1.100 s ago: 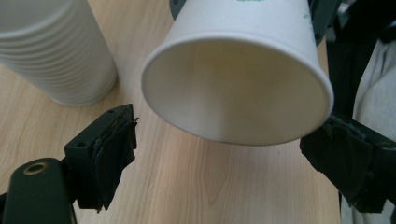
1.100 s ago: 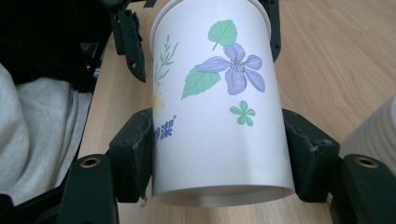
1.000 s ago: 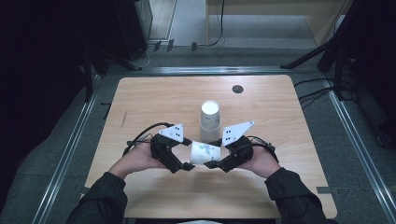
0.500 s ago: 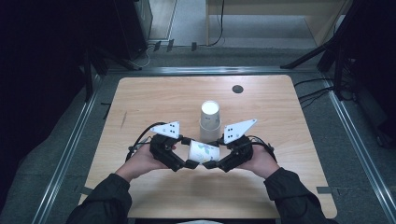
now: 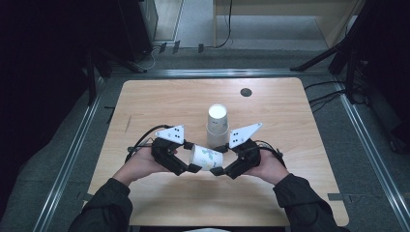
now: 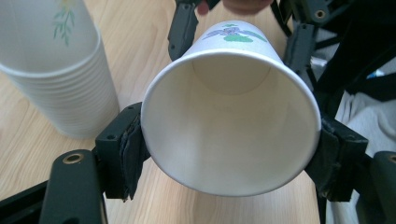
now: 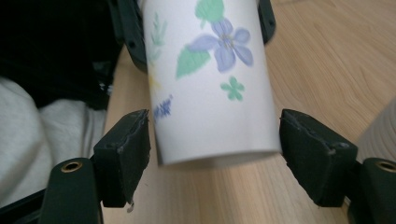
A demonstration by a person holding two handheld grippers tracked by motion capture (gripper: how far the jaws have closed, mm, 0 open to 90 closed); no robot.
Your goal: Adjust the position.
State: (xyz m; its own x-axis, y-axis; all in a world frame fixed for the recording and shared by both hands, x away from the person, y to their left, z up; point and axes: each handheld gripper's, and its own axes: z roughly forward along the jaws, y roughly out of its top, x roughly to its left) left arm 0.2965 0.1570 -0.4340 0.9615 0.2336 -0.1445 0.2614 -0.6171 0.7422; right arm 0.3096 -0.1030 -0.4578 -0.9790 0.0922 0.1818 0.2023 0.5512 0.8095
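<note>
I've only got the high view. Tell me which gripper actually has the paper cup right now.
Observer: The left gripper has it. Its jaws have just been closing, and its pads press the paper cup at the open rim.
Operator: Report the right one.
Observer: The right gripper has just been opening. The cup's base lies between its jaws, with a gap on each side.
Operator: Describe the inside of the cup.
Observer: It is empty, seen straight into the mouth.
</note>
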